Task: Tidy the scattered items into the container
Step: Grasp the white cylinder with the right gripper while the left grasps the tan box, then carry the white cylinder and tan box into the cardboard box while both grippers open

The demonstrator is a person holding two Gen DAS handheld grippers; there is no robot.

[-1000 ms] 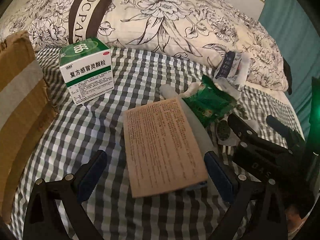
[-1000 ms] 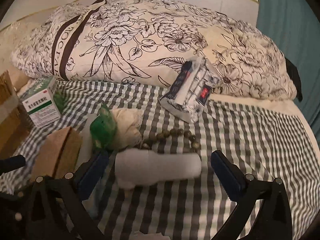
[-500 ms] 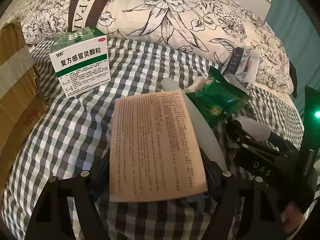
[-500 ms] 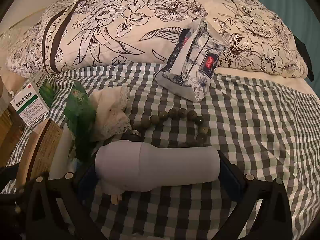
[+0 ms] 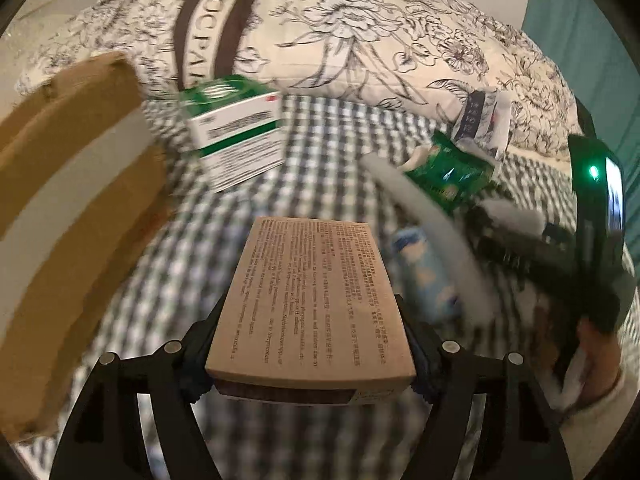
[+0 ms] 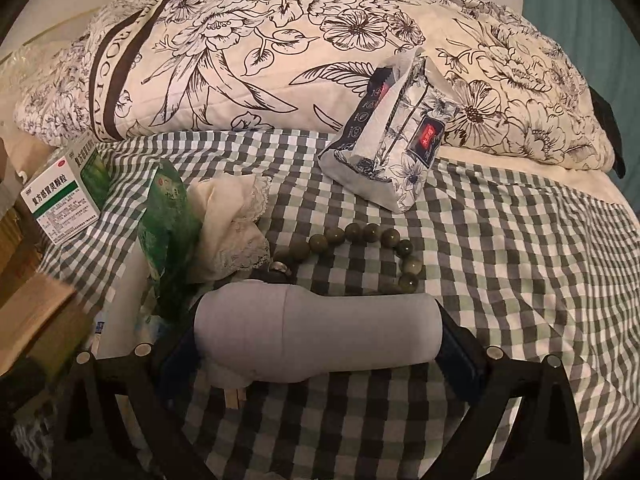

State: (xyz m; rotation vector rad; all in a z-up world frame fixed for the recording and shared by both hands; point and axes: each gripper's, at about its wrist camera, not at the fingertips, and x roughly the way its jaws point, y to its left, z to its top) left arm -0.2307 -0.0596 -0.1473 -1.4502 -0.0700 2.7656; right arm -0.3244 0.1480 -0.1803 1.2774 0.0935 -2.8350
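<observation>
Lifted now off the checked sheet (image 5: pixel 320 152): brown box (image 5: pixel 312 300), clamped flat between left tongs (image 5: pixel 308 344), cardboard container (image 5: pixel 68 216) ahead-left for dropping. Clamped lengthwise in right tongs (image 6: pixel 320 344): grey bottle (image 6: pixel 320 340), low over sheet. Beads (image 6: pixel 360 240) just beyond.

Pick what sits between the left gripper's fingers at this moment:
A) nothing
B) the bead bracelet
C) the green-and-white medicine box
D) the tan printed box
D: in the left wrist view the left gripper has its fingers on both sides of the tan printed box, while the green-and-white medicine box lies farther off on the checked bedsheet.
</observation>
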